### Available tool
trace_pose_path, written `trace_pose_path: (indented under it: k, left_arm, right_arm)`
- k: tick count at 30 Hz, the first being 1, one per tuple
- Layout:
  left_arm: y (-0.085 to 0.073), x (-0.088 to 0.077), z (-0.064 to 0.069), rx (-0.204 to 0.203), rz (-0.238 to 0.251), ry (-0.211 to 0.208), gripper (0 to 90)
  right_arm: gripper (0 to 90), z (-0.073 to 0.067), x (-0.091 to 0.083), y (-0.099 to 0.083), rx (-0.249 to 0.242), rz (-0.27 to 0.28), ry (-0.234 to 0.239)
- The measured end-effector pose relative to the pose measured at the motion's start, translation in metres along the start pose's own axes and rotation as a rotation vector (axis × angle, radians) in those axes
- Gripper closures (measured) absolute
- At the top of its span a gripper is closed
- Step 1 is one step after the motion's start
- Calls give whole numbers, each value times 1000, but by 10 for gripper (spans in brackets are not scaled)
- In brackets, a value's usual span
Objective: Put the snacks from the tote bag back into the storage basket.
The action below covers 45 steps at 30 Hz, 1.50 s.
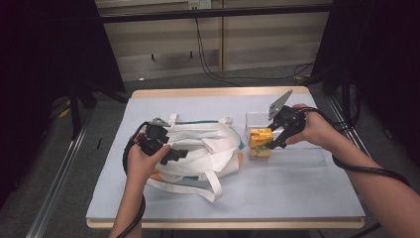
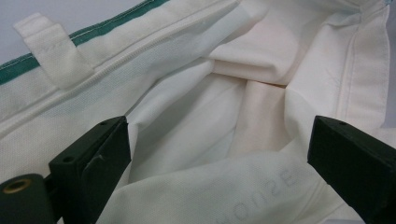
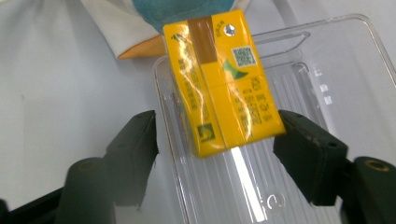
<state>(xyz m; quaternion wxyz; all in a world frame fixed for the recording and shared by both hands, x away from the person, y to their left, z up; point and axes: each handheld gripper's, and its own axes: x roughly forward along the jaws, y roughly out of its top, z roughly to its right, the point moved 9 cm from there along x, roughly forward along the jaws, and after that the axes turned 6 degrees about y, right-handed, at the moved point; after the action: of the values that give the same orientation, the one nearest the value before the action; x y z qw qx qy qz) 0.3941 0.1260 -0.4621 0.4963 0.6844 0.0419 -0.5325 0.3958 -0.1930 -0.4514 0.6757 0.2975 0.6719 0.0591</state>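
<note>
Left gripper (image 1: 171, 154) is sitting in the white tote bag (image 1: 208, 144), jaws spread, bare cloth between them, nothing pinched. Right gripper (image 1: 271, 145) is hovering at the yellow carton (image 1: 260, 140), jaws spread around it, left jaw clear, right jaw just beside it. Carton is standing in the clear plastic tray (image 1: 297, 154), right of the bag.

Printed text on the yellow foil-wrapped drink carton pack (image 3: 224, 84) too small to read, far end of the clear ribbed plastic tray (image 3: 336, 74) cut by the right gripper view's edge, faint grey lettering on the cream canvas tote bag (image 2: 261, 186) cropped at the left gripper view's bottom.
</note>
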Motion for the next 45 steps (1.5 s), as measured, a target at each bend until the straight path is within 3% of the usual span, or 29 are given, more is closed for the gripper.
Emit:
trace_pose_path:
  k: [6, 10, 23, 28, 32, 38, 45]
  left_arm:
    - [1, 1, 1, -3, 1, -4, 61]
    - [1, 2, 1, -6, 8, -7, 61]
    - [2, 3, 3, -1, 8, -13, 61]
    - [1, 4, 2, 12, -7, -8, 61]
    - [1, 5, 3, 2, -3, -9, 61]
    - [1, 7, 3, 5, -9, -10, 61]
    - [2, 7, 5, 2, 2, -17, 61]
  right_arm:
    - [237, 4, -8, -9, 72, 41, -13]
    - [219, 2, -12, -12, 79, 63, -15]
    - [159, -1, -15, -31, 172, 106, -13]
    - [154, -2, -15, -38, 168, 120, -16]
    - [141, -5, -15, -42, 195, 122, -11]
    - [138, -6, -17, -48, 182, 134, -27]
    - [130, -10, -16, -57, 209, 145, -30]
